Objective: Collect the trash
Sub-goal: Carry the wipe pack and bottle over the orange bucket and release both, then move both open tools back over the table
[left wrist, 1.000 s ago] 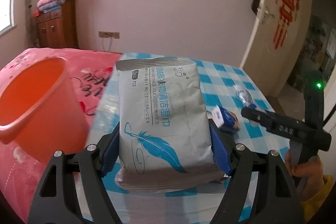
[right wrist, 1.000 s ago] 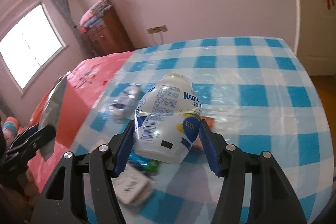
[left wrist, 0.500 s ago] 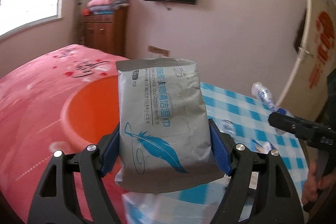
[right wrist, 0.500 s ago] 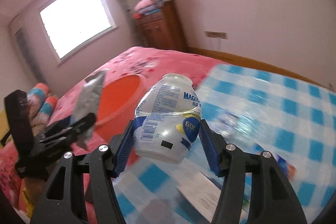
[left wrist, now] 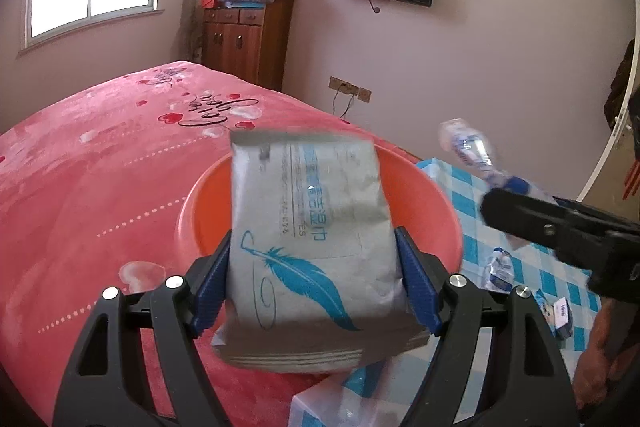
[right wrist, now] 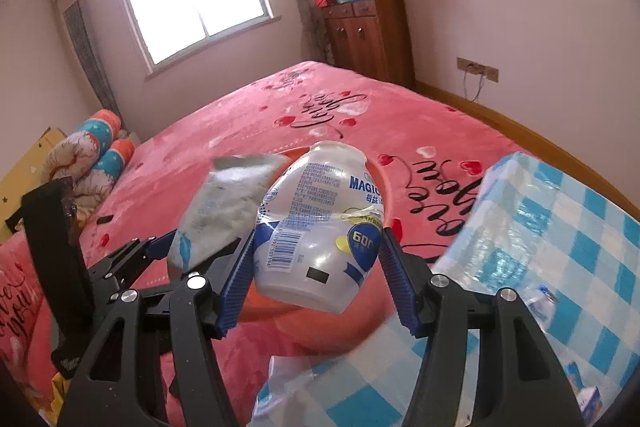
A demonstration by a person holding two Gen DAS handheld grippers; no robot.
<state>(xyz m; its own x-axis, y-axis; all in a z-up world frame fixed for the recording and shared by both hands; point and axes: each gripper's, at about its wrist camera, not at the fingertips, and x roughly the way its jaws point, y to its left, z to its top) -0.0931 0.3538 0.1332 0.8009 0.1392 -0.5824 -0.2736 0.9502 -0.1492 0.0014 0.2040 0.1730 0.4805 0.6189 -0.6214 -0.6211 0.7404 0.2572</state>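
Note:
My left gripper [left wrist: 316, 283] is shut on a grey wet-wipes pack [left wrist: 312, 239] with a blue feather print, held over the orange basin [left wrist: 416, 199] on the pink bed. My right gripper [right wrist: 316, 263] is shut on a crumpled white plastic bottle [right wrist: 320, 227] with a blue label, held up beside the basin [right wrist: 384, 203]. In the left wrist view the right gripper [left wrist: 560, 231] comes in from the right with the bottle [left wrist: 472, 151] sticking out. In the right wrist view the left gripper [right wrist: 160, 251] and its pack [right wrist: 224, 203] hang over the basin's left part.
A blue-checked table [right wrist: 560, 227] stands to the right of the bed with small bottles and wrappers [left wrist: 500, 267] on it. The pink bedspread [left wrist: 100, 167] spreads left. A wooden cabinet [left wrist: 244, 39], a window and a wall television are at the back.
Both grippers have swung left from over the checked table to the orange basin on the bed, each carrying its item. The basin now lies right under the wipes pack.

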